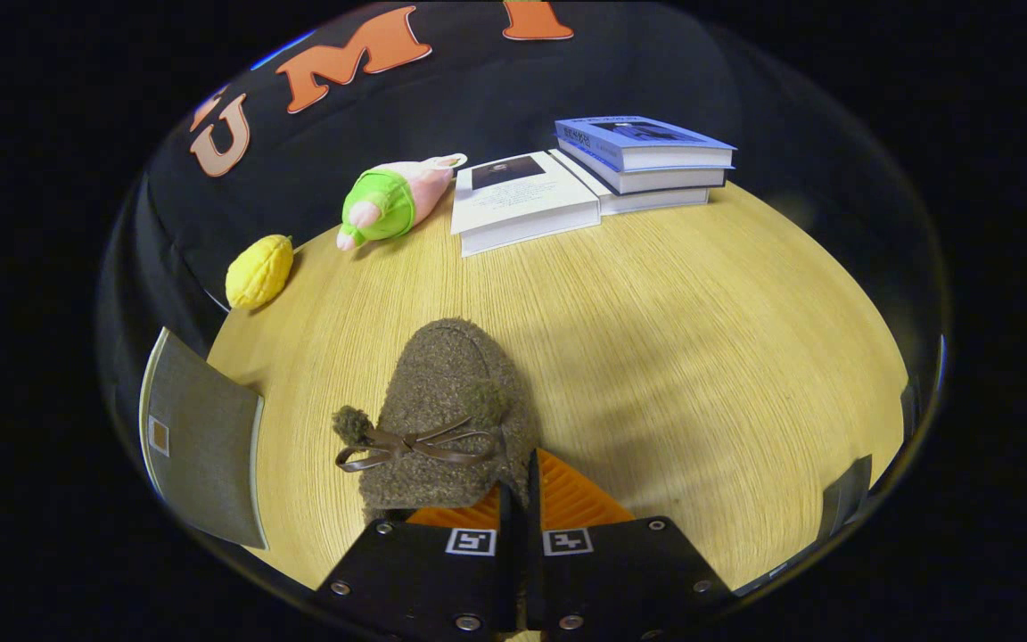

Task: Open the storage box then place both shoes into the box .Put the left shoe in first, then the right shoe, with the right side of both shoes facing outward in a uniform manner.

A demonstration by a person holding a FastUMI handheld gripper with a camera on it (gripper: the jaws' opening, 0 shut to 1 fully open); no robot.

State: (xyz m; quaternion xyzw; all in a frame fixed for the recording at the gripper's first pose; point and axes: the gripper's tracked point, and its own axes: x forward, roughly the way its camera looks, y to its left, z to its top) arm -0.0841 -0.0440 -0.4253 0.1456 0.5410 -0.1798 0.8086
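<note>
Gripper view: fuzzy brown shoe (447, 410) low in the centre of the frame, lying on the pale wooden tabletop (701, 357), toe pointing away toward the upper part of the frame, a thin bow with a pom-pom across its upper. Probably light, soft and easily squashed; fleecy pile likely to give good friction, so little risk of slipping, though apt to sag or fold if pinched at the toe. Best taken, by this judgement, at the firmer collar or heel rim. Gripper (521, 499) at bottom centre, fingers drawn close together with only a narrow slit between them, seemingly nipping the rear edge of the shoe; whether both truly press on it cannot be told. Grey storage box (201, 446) at lower left, just beside the shoe. Upper left, a yellow plush toy (258, 271) and a green-and-pink plush toy (393, 202); upper centre, stacked books (585, 174), well beyond the fingers.
</note>
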